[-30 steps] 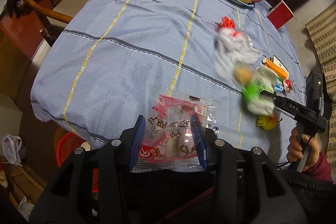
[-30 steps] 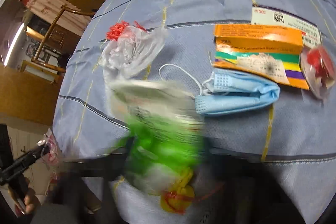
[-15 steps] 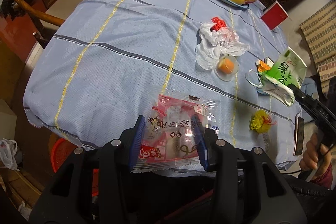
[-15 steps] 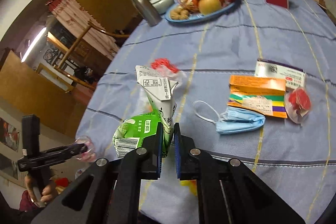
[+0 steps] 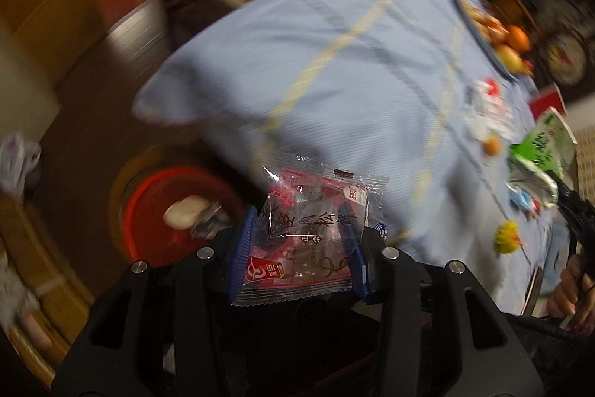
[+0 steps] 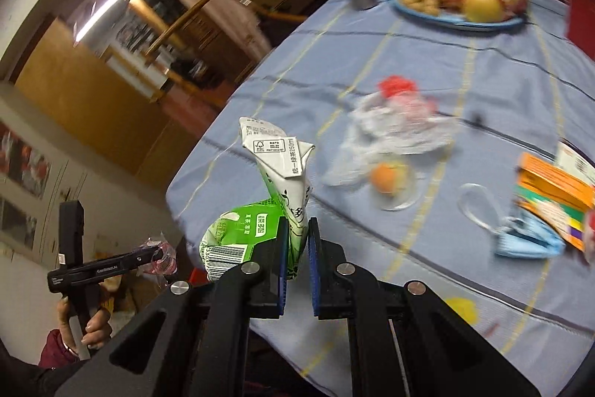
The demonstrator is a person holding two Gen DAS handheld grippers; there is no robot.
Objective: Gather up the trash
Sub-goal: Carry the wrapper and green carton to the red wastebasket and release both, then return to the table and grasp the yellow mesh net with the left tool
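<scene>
Blue-clothed table (image 6: 502, 92): fruit plate (image 6: 457, 19), mask (image 6: 528, 242), boxes (image 6: 554, 196).

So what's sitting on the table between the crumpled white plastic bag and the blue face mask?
In the right wrist view, a small orange fruit on a clear wrapper lies between the plastic bag and the face mask, alongside the mask's white ear loop.

left tool (image 5: 301, 248): clamped, loaded | right tool (image 6: 297, 255): clamped, loaded
</scene>
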